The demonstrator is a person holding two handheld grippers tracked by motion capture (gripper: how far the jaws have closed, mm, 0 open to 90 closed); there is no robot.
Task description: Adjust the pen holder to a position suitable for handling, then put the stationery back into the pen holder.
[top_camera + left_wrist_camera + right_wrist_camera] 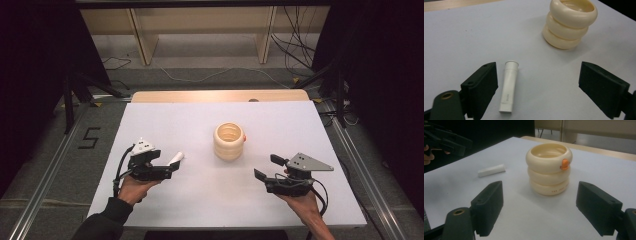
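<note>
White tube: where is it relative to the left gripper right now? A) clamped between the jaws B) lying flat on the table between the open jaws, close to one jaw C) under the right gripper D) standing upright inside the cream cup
B: in the left gripper view the white tube lies flat on the table beside one jaw of the open left gripper, ungripped, apart from the cream ringed cup.

Cream ringed cup (229, 141) upright; white tube (176, 158) lying nearby.

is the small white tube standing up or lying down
Lying down: the small white tube rests lengthwise on the white table, beside the open left gripper.
</note>
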